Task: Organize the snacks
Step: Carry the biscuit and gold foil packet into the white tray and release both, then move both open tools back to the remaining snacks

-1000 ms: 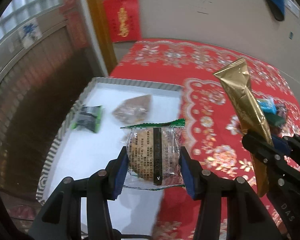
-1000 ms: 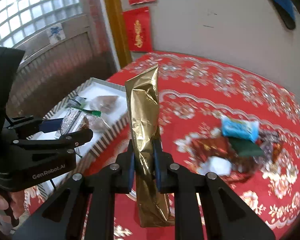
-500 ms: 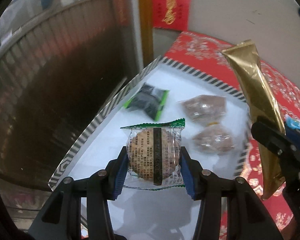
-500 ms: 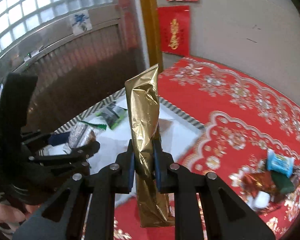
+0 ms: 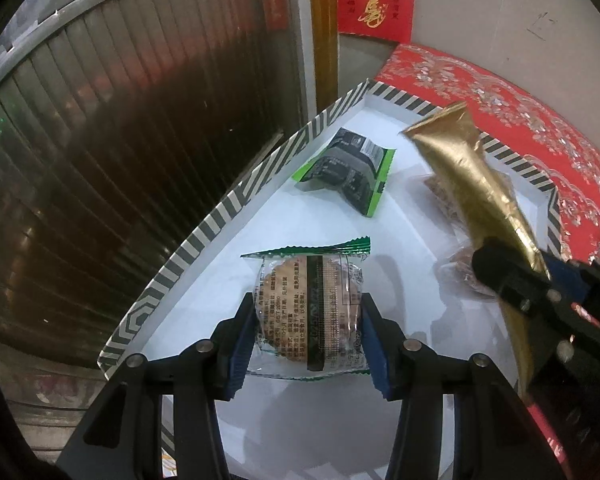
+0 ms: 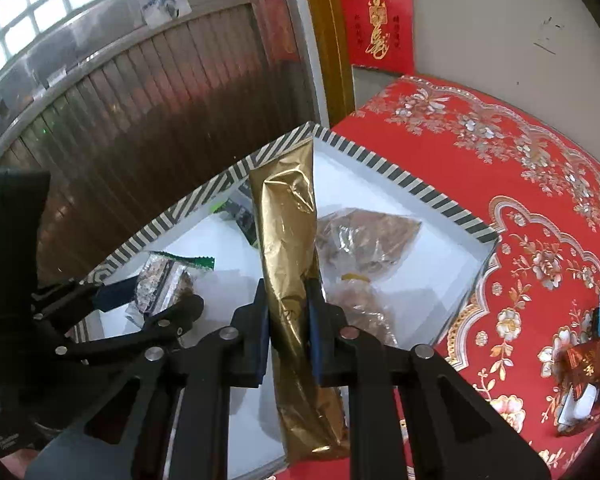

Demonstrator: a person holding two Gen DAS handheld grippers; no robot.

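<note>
My left gripper [image 5: 307,322] is shut on a clear-wrapped round biscuit packet [image 5: 307,308] with green edges, held over the white tray [image 5: 228,204] with a striped rim. My right gripper [image 6: 287,320] is shut on a long gold foil packet [image 6: 288,240], upright over the same tray [image 6: 403,184]. The gold packet [image 5: 471,184] and right gripper also show at the right of the left wrist view. In the tray lie a dark green-edged packet [image 5: 345,170] and two clear packets of brown snacks [image 6: 363,240].
The tray sits at the left edge of a table with a red patterned cloth [image 6: 519,184]. More snacks [image 6: 587,364] lie on the cloth at the right. A ribbed metal shutter [image 5: 100,140] and a wall stand beyond the tray.
Both grippers have moved left and closer over the tray, each still holding its packet. The tray now fills more of both views.
</note>
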